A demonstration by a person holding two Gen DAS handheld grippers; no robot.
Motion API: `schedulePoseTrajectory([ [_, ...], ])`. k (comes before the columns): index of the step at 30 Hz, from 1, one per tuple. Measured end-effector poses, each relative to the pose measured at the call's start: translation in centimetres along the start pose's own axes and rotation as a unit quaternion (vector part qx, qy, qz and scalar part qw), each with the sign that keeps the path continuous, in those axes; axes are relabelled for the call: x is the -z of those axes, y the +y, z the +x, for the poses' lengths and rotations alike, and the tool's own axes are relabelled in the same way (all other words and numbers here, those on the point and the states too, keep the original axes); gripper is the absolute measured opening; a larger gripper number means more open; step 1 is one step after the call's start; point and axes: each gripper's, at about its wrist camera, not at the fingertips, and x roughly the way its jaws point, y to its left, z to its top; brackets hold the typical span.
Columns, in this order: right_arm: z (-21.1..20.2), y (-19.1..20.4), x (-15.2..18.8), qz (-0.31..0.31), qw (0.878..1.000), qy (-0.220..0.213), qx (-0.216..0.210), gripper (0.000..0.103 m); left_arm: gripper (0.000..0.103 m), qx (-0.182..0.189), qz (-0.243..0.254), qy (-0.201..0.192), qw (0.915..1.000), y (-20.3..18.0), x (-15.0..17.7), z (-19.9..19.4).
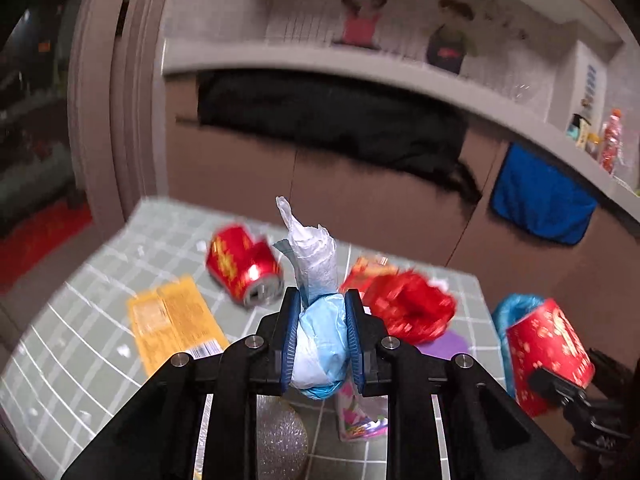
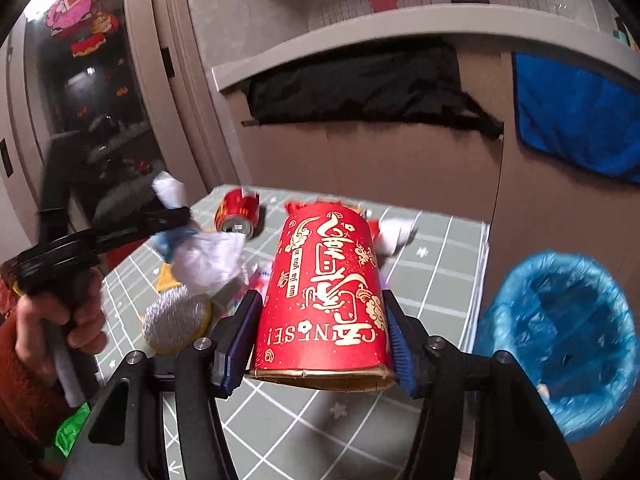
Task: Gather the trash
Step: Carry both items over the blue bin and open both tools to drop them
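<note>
**Both claws loaded above the littered mat**

Clamped in the left gripper (image 1: pixel 320 336), a wad of white and pale-blue tissue (image 1: pixel 318 344) fills the narrow gap between the blue pads (image 1: pixel 290 340), and a twisted white tail rises from it toward 12 o'clock. Below it lies the green grid mat (image 1: pixel 80 344). At 11 o'clock from the wad a red can (image 1: pixel 244 266) lies on its side, its open end facing the camera. At 9 o'clock a yellow wrapper (image 1: pixel 174 320) lies flat. At 2 o'clock sits a crumpled red wrapper (image 1: pixel 408 306). A silver glitter ball (image 1: pixel 280 436) and a pink packet (image 1: pixel 358 416) show under the jaws at 6 o'clock.

The right gripper (image 2: pixel 320 344) is closed on a red paper cup (image 2: pixel 324 292) with gold lettering, held off the mat with its gold-rimmed mouth toward the camera, pads pressing both sides. At 3 o'clock from the cup, beside the mat's edge, stands a bin lined with a blue bag (image 2: pixel 560 344), mouth open. At 9 o'clock the person's left hand (image 2: pixel 60 320) grips the other tool's handle, the tissue hanging in its jaws above the ball.

Behind the mat, a black cloth (image 2: pixel 360 84) and a blue cloth (image 2: pixel 576 116) hang from a counter edge.
</note>
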Motion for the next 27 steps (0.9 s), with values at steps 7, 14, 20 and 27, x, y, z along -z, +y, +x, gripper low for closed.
schedulePoseTrajectory([
  [7, -3.1, -1.7, -2.3, -0.008, 0.998, -0.046, 0.031, 0.055, 0.023, 0.051, 0.043, -0.034, 0.9972, -5.4, -1.7, -3.1],
  [14, -7.9, -8.7, -2.9, 0.023, 0.991, -0.086, 0.097, 0.055, 0.023, 0.122, 0.087, -0.024, 0.9885, -14.8, -1.3, -0.1],
  [20, -10.4, -15.0, -2.1, 0.060, 0.982, -0.095, 0.151, 0.055, 0.023, 0.153, 0.131, -0.004, 0.9795, -22.0, 0.4, 2.7],
  [27, -10.4, -19.4, -0.7, 0.089, 0.978, -0.083, 0.171, 0.055, 0.023, 0.166, 0.152, 0.021, 0.9742, -26.8, 1.6, 5.3],
])
